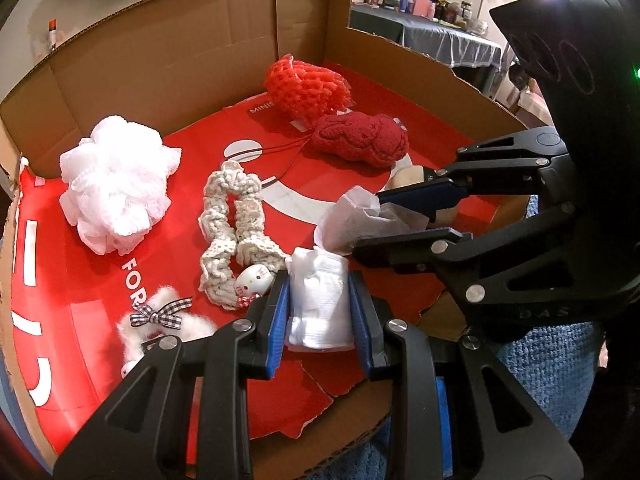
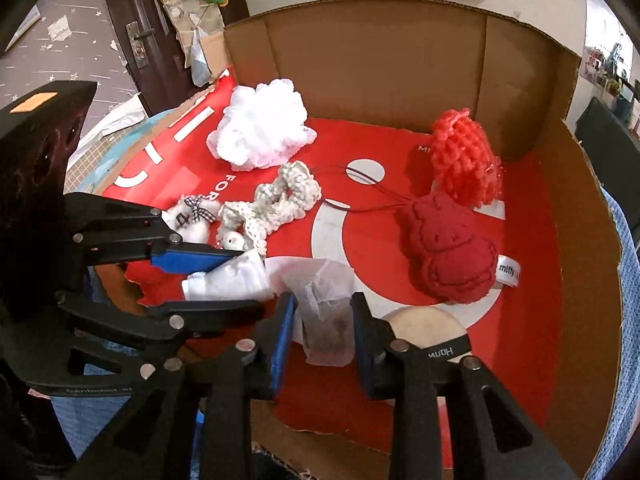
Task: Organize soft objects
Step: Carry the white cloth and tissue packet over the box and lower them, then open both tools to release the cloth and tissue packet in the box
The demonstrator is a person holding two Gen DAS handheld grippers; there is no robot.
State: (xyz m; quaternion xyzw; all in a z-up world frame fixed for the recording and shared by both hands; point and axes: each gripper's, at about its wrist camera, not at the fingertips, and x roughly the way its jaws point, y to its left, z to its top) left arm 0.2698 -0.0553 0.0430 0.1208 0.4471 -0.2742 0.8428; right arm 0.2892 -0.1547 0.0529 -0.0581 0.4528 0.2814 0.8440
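Blue-padded left gripper (image 1: 320, 312) tilts downward, clamping white folded cloth (image 1: 318, 304), seemingly firmly.

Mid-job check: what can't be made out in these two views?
- Round beige item: right wrist view, partly behind the right tongs.
- Gauze pouch: right wrist view, contents only a dark blur; whether the pads press it is unclear.
- Fluffy bow piece: left wrist view, lower part behind the left tongs.

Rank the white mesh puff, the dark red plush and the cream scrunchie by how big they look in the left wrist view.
1. White mesh puff.
2. Dark red plush and cream scrunchie look alike in spread; the scrunchie lies nearer the camera, so no ranking between them.
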